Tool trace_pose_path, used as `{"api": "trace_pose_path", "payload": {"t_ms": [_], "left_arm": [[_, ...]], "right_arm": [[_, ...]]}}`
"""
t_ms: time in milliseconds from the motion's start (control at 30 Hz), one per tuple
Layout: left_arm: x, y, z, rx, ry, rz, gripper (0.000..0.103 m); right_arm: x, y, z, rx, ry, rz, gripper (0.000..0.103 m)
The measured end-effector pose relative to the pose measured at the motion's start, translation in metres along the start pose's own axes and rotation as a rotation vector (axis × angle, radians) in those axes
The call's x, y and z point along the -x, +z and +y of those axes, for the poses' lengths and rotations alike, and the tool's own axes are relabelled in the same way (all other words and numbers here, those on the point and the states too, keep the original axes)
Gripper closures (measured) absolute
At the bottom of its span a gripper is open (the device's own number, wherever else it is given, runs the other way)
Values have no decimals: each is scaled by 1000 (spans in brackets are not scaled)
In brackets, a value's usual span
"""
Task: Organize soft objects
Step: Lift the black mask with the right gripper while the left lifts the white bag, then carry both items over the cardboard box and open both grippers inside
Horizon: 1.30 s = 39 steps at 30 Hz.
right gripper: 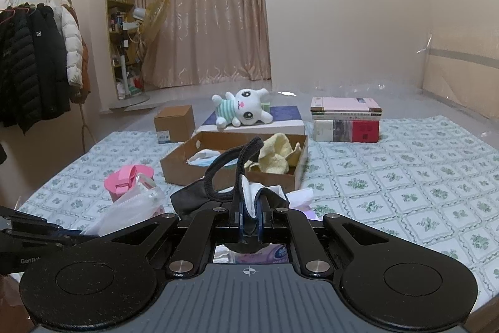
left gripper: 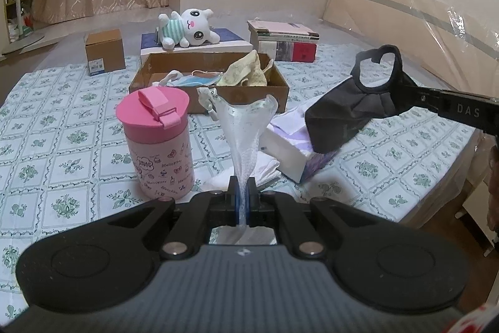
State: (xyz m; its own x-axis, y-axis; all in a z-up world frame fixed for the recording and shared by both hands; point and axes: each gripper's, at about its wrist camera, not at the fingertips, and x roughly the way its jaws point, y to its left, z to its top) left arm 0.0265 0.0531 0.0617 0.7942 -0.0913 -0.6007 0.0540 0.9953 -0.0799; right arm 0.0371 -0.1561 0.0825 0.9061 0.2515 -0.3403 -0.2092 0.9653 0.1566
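Observation:
My left gripper [left gripper: 243, 192] is shut on a clear plastic bag [left gripper: 246, 127] that holds a white mask; the bag also shows in the right wrist view [right gripper: 131, 208]. My right gripper [right gripper: 248, 208] is shut on a black face mask [right gripper: 224, 177], held above the bed; it shows in the left wrist view [left gripper: 352, 111] at the right. Ahead lies an open cardboard box [left gripper: 187, 89] [right gripper: 230, 177] holding a yellow cloth [left gripper: 246, 71] [right gripper: 277, 158] and a blue mask [left gripper: 193, 81]. A white plush bunny [left gripper: 187, 27] [right gripper: 243, 110] lies on a flat box behind it.
A pink lidded cup [left gripper: 157, 139] [right gripper: 128, 177] stands left of my left gripper. A tissue pack [left gripper: 296, 155] lies under the black mask. A small cardboard box [left gripper: 104, 53], a stack of books [left gripper: 283, 41] [right gripper: 346, 120] and the bed's right edge [left gripper: 467, 170] are nearby. Coats [right gripper: 37, 58] hang left.

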Motion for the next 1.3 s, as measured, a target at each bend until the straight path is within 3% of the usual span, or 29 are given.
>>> {"api": "trace_pose_path", "payload": {"t_ms": [700,1300], "left_arm": [[0,21,1,-37,-44,-40,100],[-21,97,37,-76,-89,-50,100]], "right_arm": [[5,10,-2,71,-14,-4,95],[-37,59,-12,162,71,-4,95]]}}
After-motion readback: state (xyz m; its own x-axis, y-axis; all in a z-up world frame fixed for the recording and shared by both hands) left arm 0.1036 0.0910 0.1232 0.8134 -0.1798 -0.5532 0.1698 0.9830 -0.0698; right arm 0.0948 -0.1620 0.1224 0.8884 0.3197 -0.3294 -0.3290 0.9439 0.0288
